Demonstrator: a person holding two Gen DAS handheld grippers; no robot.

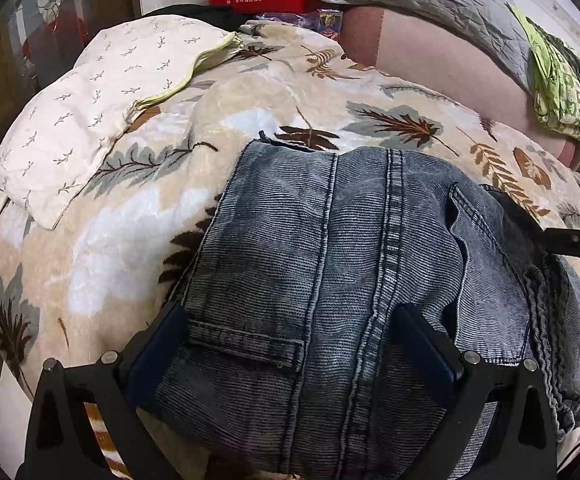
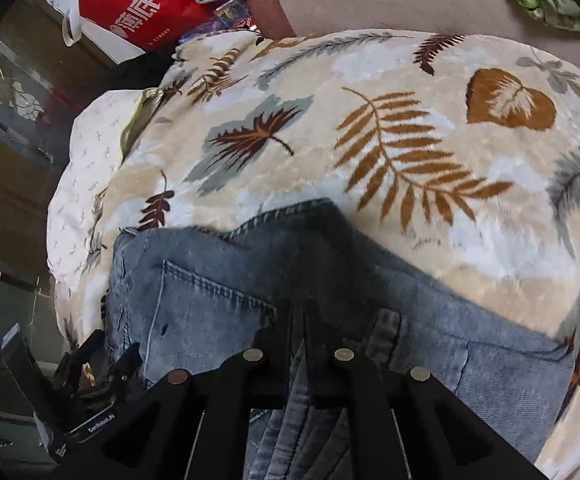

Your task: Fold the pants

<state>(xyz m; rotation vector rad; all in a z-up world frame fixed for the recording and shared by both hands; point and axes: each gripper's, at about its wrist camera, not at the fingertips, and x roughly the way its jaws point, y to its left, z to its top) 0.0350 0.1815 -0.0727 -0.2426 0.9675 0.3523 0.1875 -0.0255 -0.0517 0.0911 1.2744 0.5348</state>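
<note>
Through the left wrist camera I see the faded grey-blue denim pants (image 1: 329, 280) lying folded on the cream plush blanket with the leaf print (image 1: 130, 240), which I take to cover a bed. My left hand-held gripper (image 1: 293, 344) has its jaws spread wide over the near end of the pants, one finger on each side, pinching nothing; I judge I keep it there to steady the bundle. A white sprigged pillow (image 1: 70, 120) lies well clear at the far left. Through the right wrist camera, the right hand-held gripper (image 2: 297, 316) is closed, its fingers nearly together over denim folds at the pants' (image 2: 210, 292) near edge. I judge it pinches that edge to carry it over, though I cannot confirm that cloth lies between the pads.
</note>
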